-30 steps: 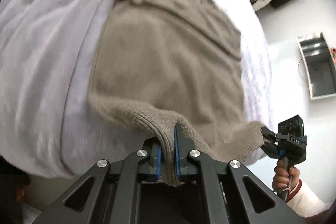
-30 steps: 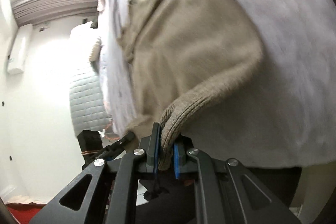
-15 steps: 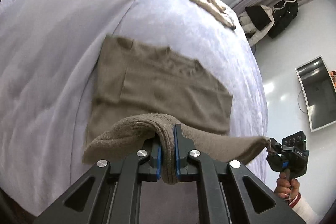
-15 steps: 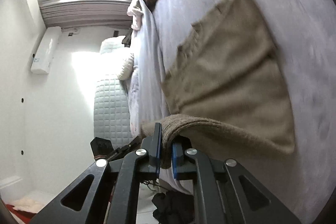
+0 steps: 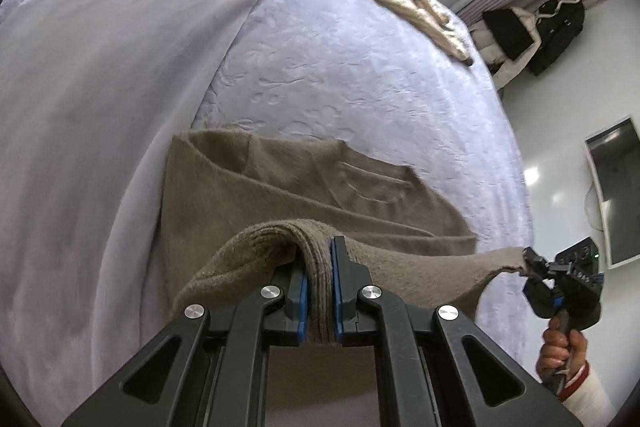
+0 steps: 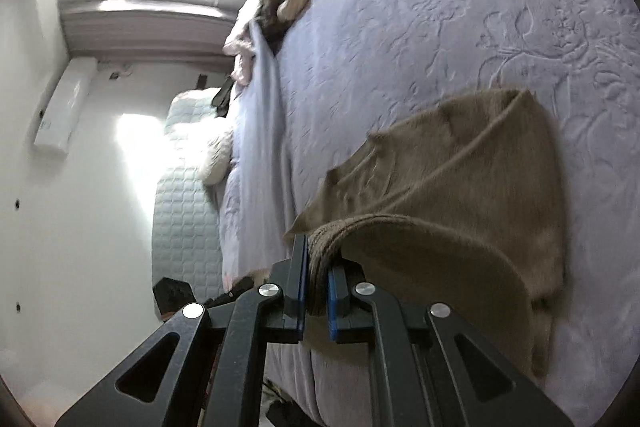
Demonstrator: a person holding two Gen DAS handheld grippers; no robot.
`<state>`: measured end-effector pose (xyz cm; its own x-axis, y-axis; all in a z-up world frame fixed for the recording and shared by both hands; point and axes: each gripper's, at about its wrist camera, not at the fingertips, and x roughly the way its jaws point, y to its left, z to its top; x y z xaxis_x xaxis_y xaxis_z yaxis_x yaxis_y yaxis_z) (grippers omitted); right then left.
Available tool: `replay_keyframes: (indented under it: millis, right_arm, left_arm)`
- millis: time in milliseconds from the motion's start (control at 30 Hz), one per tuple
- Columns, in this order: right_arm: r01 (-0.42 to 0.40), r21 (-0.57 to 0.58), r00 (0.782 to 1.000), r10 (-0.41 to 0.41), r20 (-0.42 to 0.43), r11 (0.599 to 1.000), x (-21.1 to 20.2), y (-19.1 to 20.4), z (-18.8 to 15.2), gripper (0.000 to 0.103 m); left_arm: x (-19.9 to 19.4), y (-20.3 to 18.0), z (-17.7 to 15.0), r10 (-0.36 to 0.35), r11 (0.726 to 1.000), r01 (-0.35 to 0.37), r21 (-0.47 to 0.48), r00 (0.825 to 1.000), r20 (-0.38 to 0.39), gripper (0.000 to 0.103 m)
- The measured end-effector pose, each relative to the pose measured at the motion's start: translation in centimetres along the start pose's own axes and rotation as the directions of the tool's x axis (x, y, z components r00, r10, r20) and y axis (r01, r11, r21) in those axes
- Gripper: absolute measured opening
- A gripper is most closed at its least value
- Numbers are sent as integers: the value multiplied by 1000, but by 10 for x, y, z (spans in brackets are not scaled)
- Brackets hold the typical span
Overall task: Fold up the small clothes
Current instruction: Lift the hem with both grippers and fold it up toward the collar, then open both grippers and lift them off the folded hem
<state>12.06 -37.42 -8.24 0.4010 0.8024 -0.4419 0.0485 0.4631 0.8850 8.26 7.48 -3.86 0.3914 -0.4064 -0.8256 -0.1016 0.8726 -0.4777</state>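
Left wrist view: left gripper (image 5: 319, 291) and right gripper (image 5: 527, 264) each pinch a hem corner of the sweater (image 5: 280, 187), jaws nearly closed, lifting it off the bed (image 5: 360, 67) to fold it.

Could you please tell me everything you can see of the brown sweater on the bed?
The brown sweater is a soft, fuzzy knit in taupe with a ribbed hem and a round neckline. Its upper part lies flat on the lavender embossed bedspread, sleeves folded in. The hem end is lifted off the bed, stretched between the left tongs and the right tongs, each shut on one hem corner, so the lower half arches over the rest. Nothing else touches it.
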Motion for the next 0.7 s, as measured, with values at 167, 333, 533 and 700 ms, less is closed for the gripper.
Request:
replay_keyframes:
  millis: [167,333,533,700]
  right_arm:
    - [69,49,997,-70,27,996,32,-26,28,9]
    - [163,145,985,-169,36,976,59,-65,44,9]
    - [247,125,968,-251,16,961,71,-65,54,56]
    - [295,39,955,-295,1,955,64,-39,57,62]
  left_arm:
    - [46,11,20,50,998,-49,33,998,-34,11]
    - [85,22,28,146,989,-143,38,986,-83,12]
    - [72,14,24,263,961,-262,90,965,-3,74]
    - [43,3,18,349,919,-360,160,933,90,103]
